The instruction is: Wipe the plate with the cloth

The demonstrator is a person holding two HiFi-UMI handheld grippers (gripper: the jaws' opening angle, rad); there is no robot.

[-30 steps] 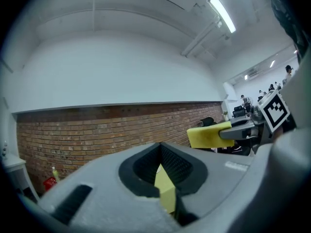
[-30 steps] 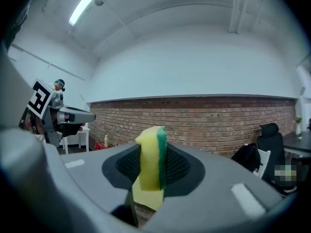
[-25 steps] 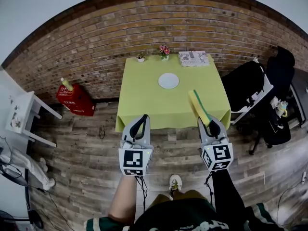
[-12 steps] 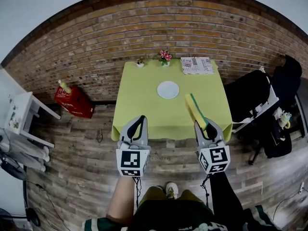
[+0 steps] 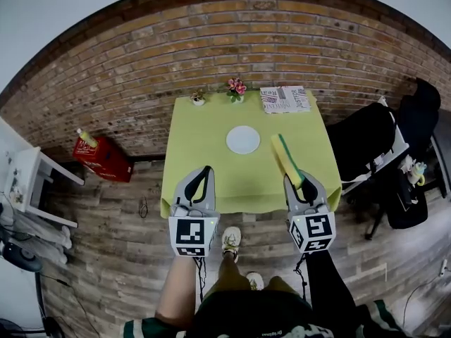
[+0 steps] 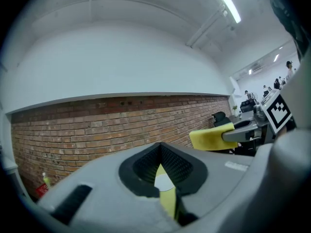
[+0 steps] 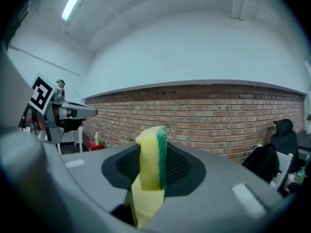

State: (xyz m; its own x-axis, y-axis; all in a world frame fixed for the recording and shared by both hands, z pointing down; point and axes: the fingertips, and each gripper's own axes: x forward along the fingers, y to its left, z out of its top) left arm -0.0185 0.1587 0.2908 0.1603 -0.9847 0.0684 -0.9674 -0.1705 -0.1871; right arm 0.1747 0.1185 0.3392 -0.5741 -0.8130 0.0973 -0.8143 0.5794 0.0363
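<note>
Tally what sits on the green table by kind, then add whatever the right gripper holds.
white plate: 1
small potted plants: 2
newspaper: 1
sponge, clamped in the right gripper: 1
Total: 5

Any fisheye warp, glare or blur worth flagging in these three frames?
Head view: heavy fisheye, the brick wall bows into an arc; table and plate sharp and evenly lit. Left gripper view: ceiling light blown out, black vignette at the corners. Right gripper view: sponge crisp, wall curved again, no motion blur.
</note>
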